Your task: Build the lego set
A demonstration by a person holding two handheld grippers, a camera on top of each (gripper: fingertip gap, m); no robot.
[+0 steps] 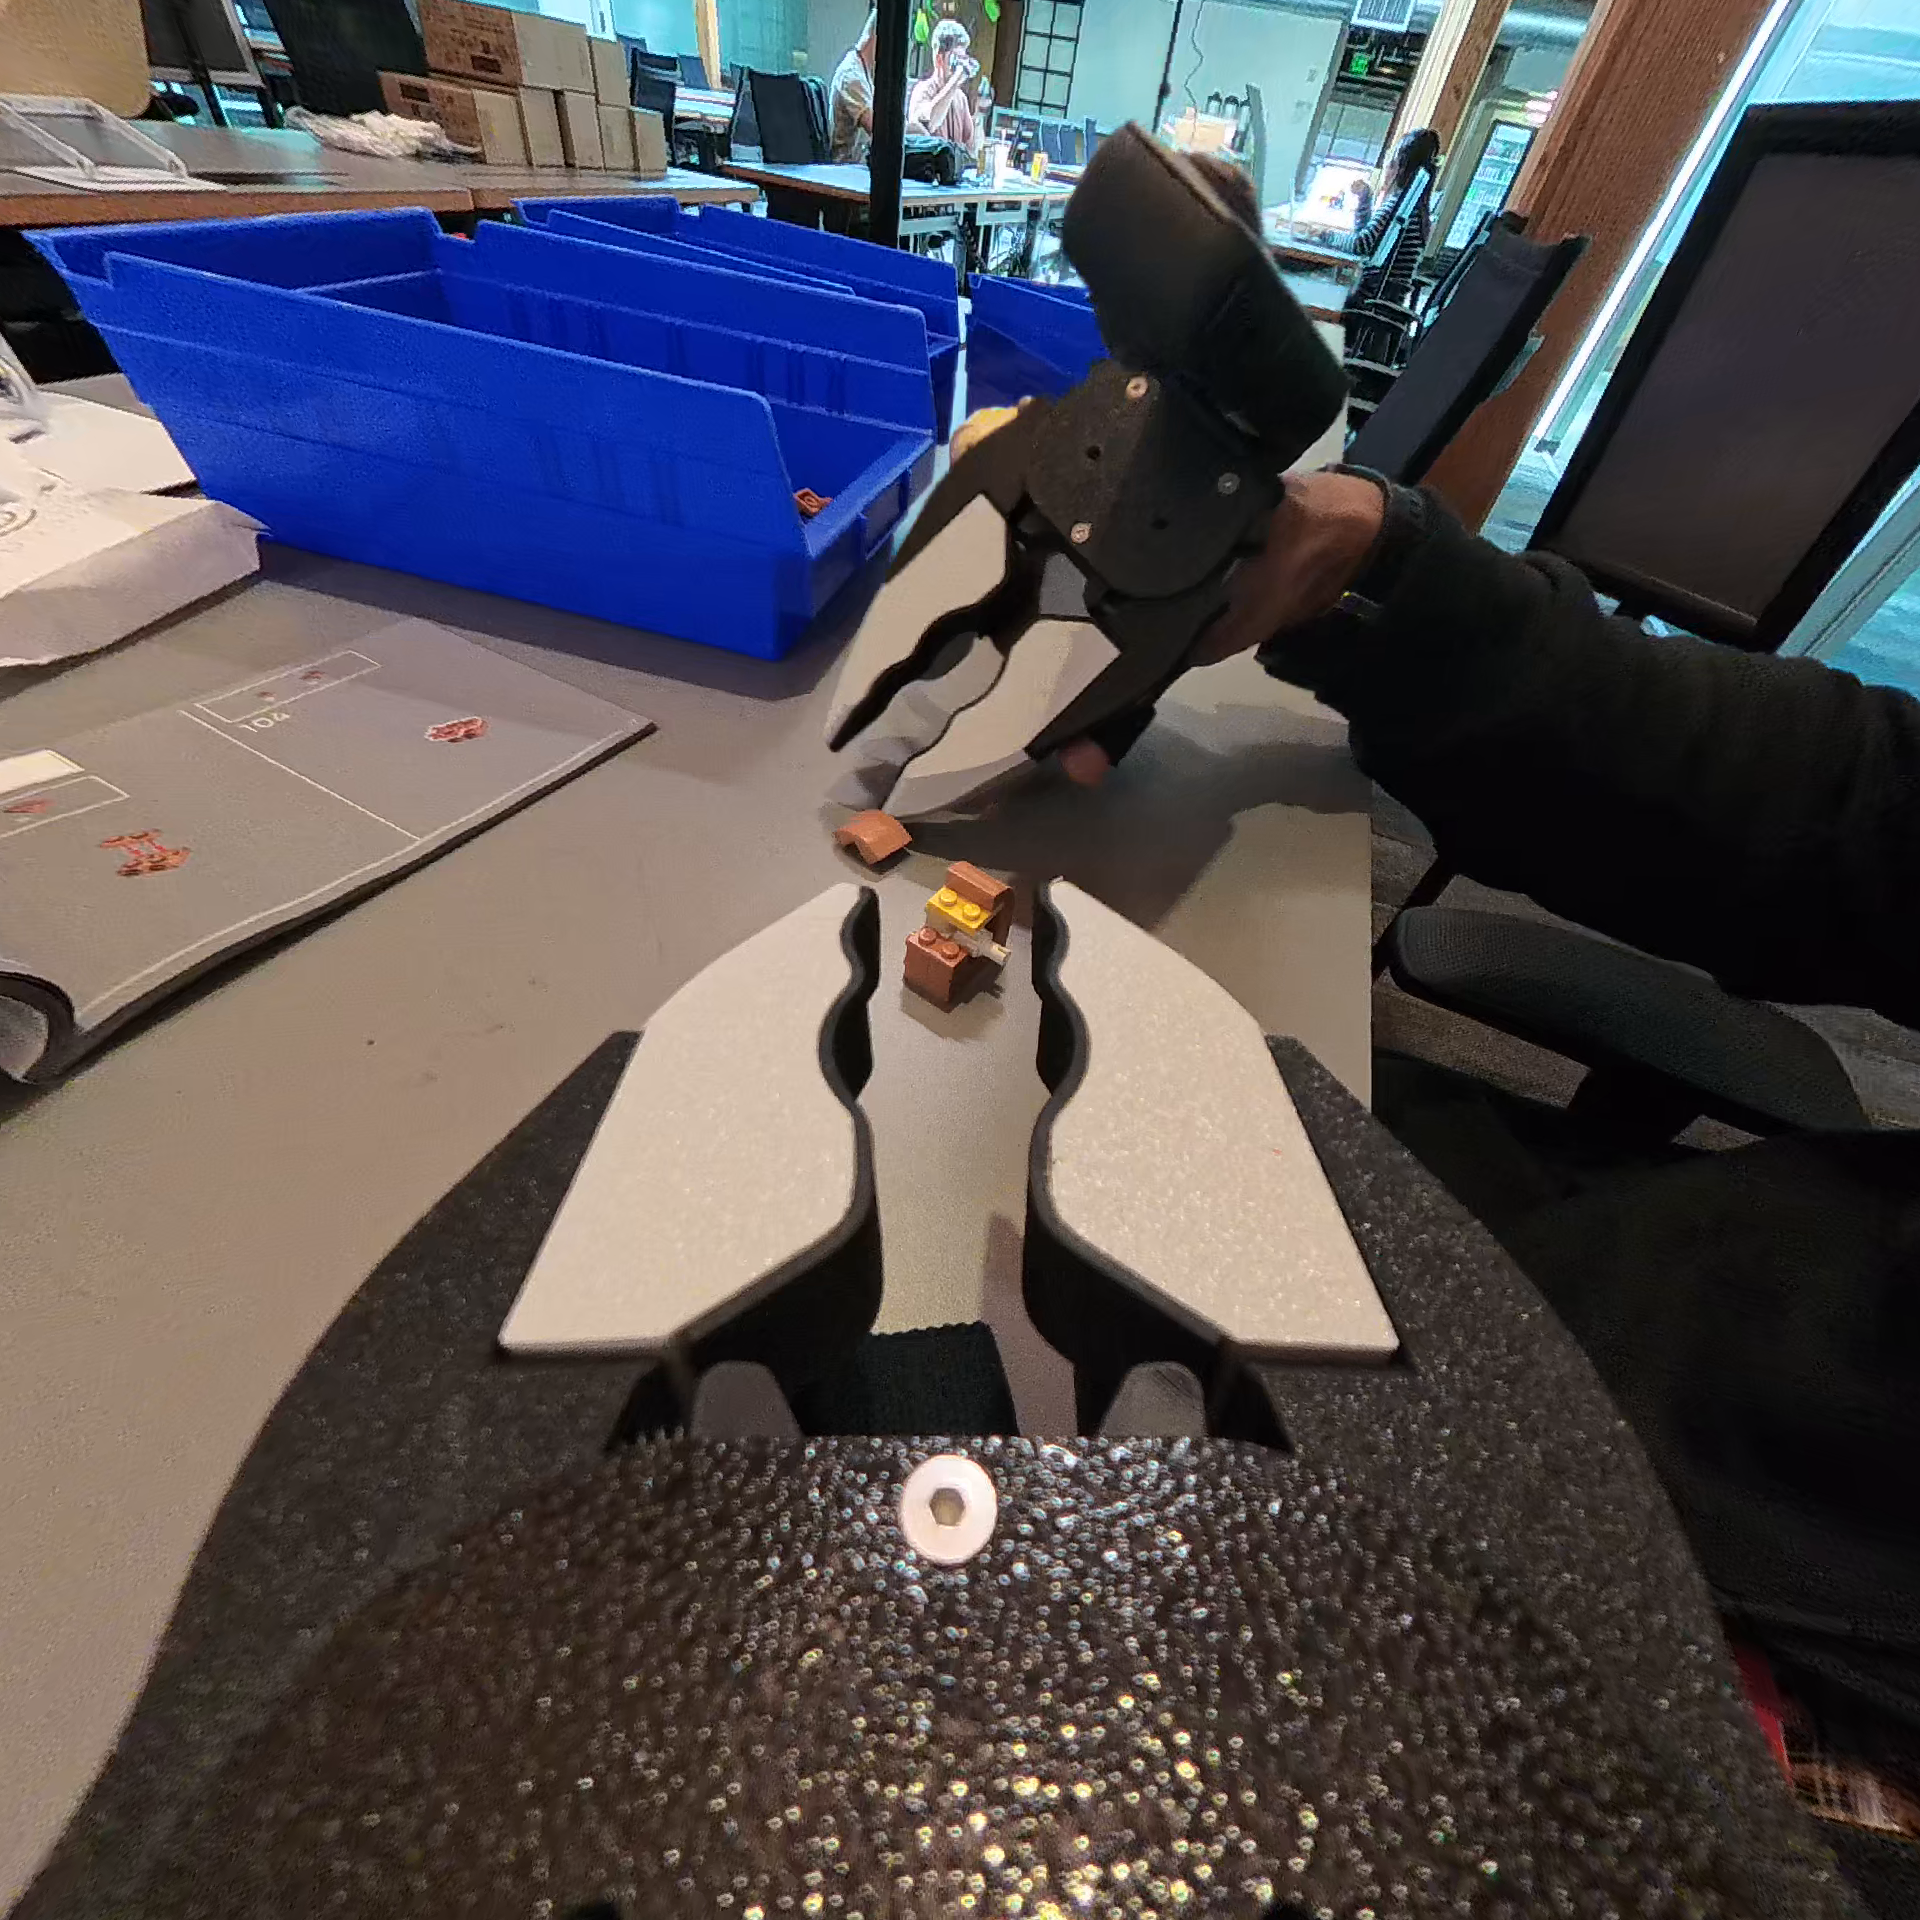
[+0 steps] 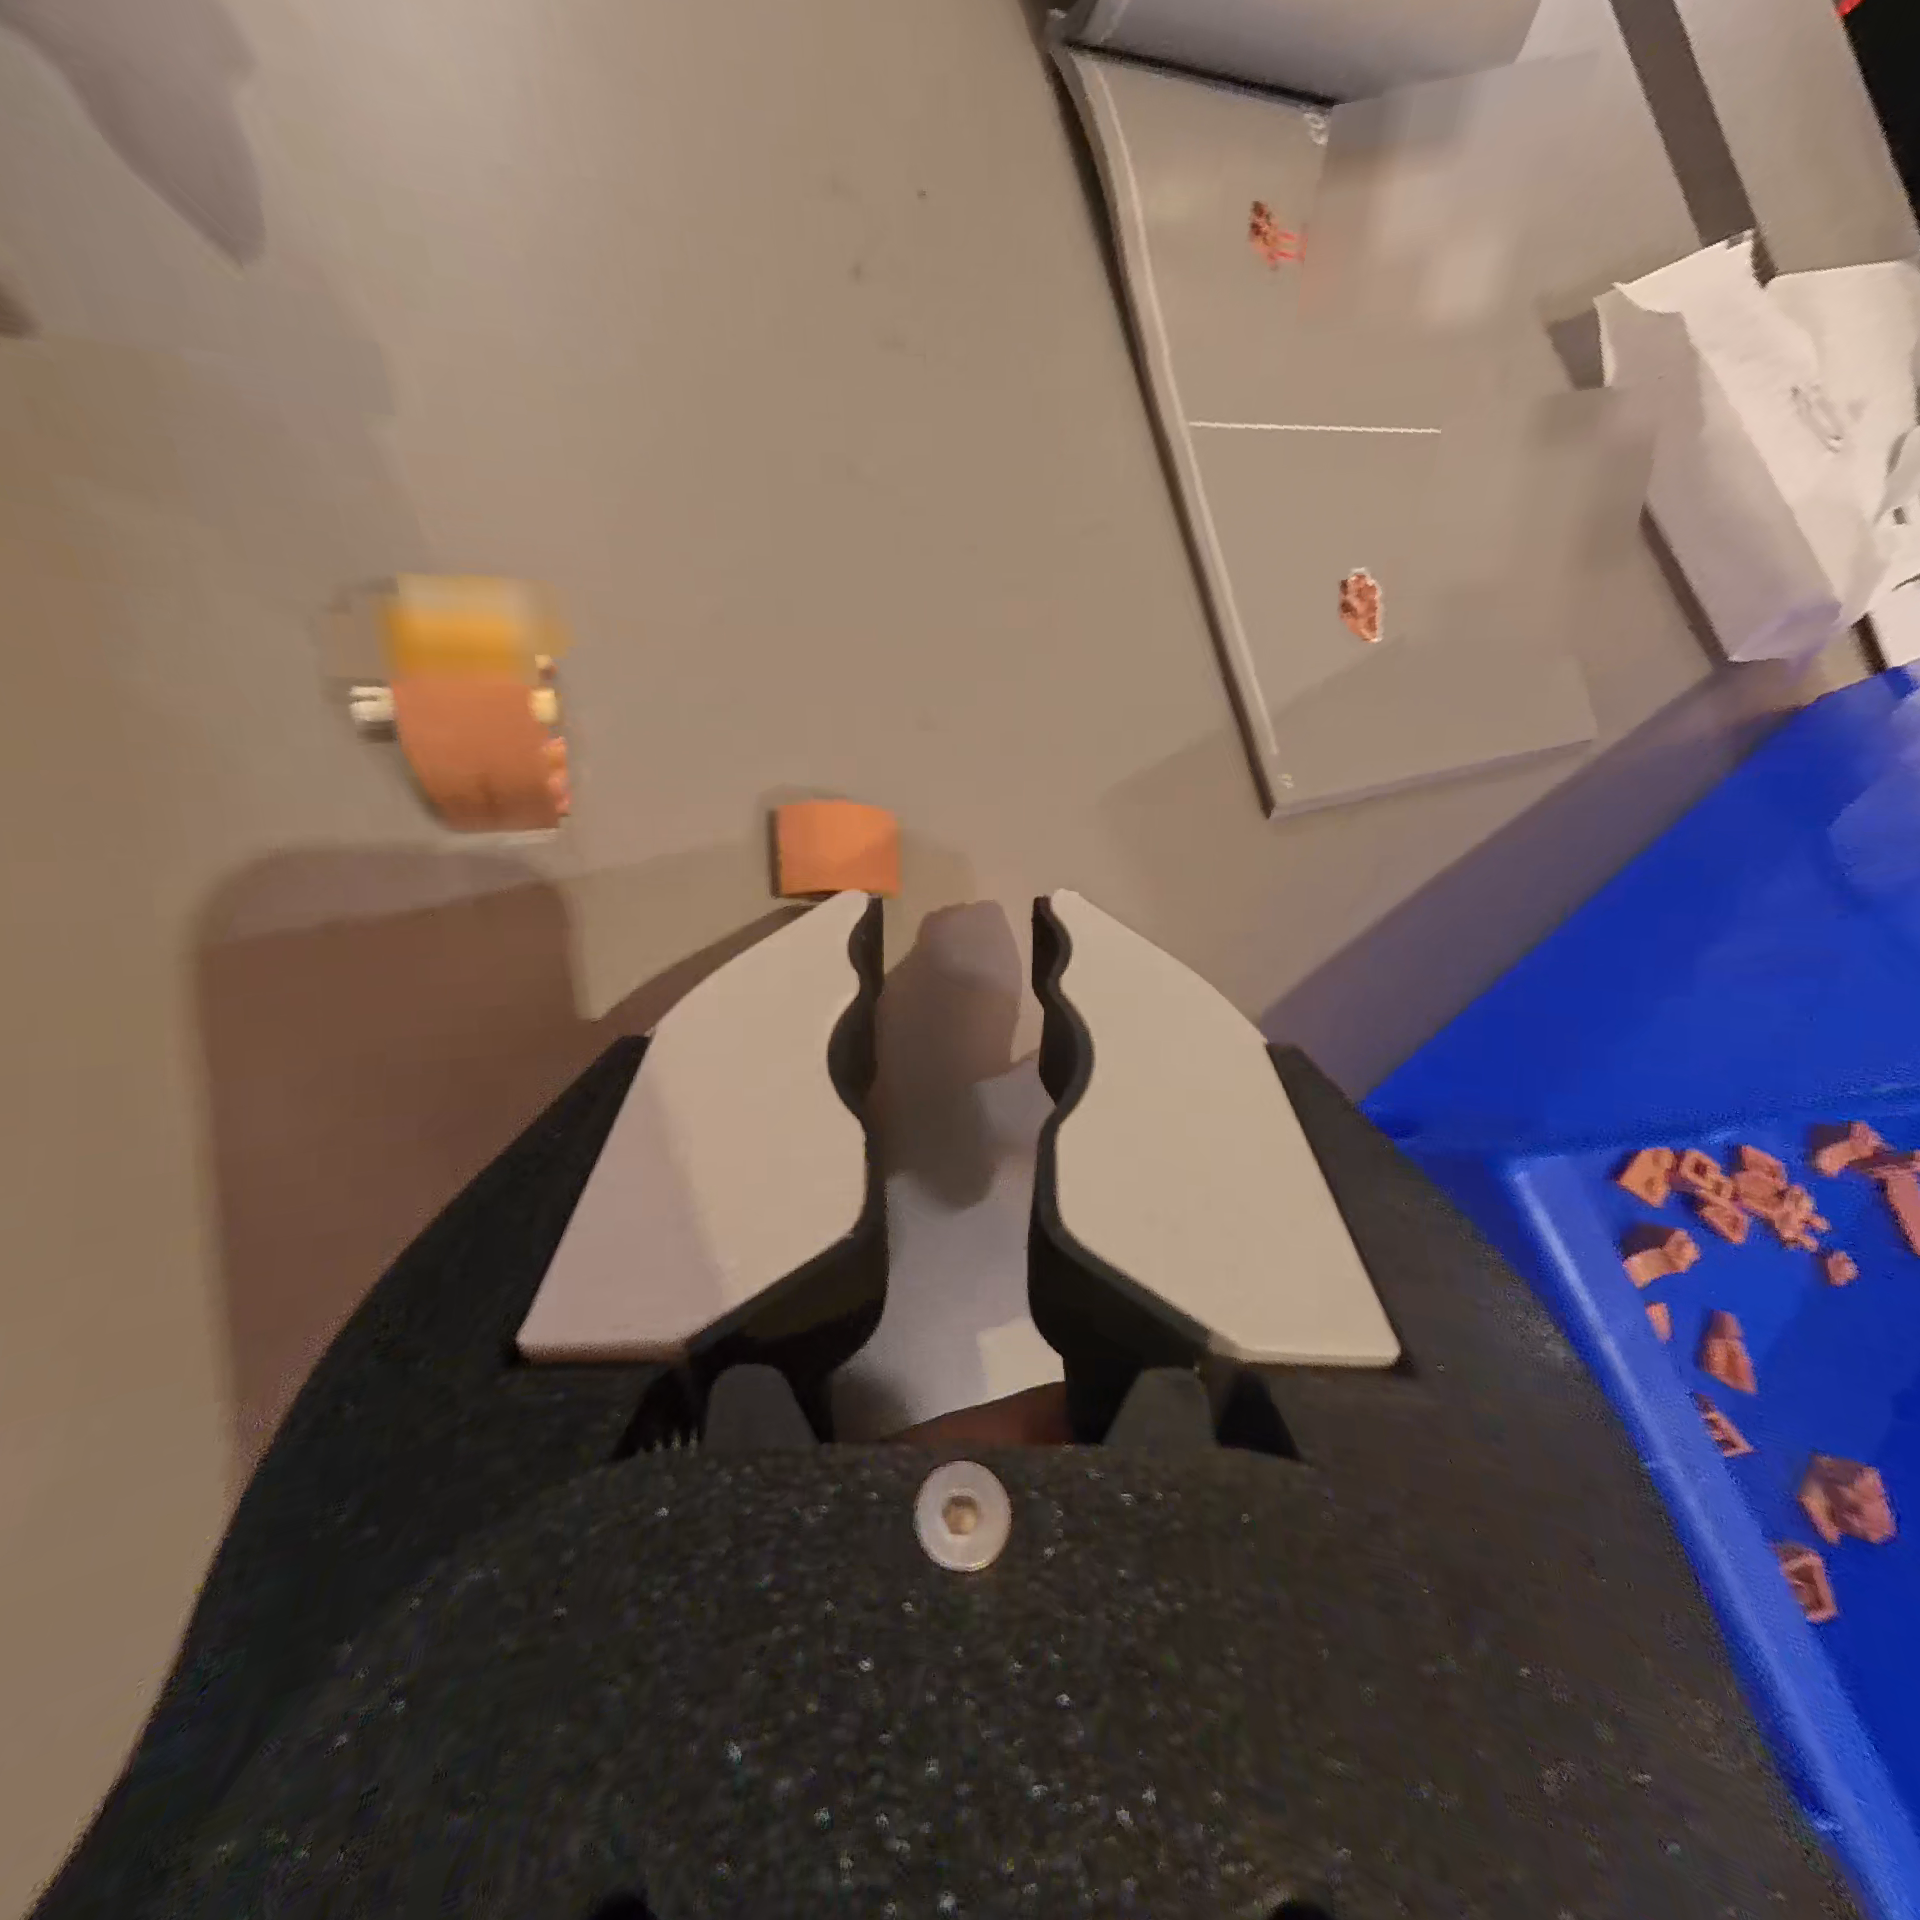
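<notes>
A small brick assembly (image 1: pixel 951 951), brown with a yellow plate and a white pin, stands on the grey table (image 1: pixel 416 1091) between the fingertips of my left gripper (image 1: pixel 958 894). There is a gap on both sides, so the left gripper is open and holds nothing. A loose curved brown brick (image 1: pixel 873 834) lies just beyond it. My right gripper (image 1: pixel 862 774) hovers right over that brick, tips pointing down. In the right wrist view the right gripper (image 2: pixel 956 902) is open and empty. The curved brick (image 2: pixel 834 854) lies just past its left fingertip, and the blurred assembly (image 2: pixel 473 707) is farther left.
Blue bins (image 1: pixel 499 436) stand at the back; one (image 2: pixel 1662 935) holds several small brown pieces (image 2: pixel 1745 1205). A grey instruction booklet (image 1: pixel 260 790) lies to the left, with white paper (image 1: pixel 83 540) behind it. The table edge and a black chair (image 1: pixel 1621 997) are on the right. The left gripper's tips are roughly 15 centimetres from the right gripper's.
</notes>
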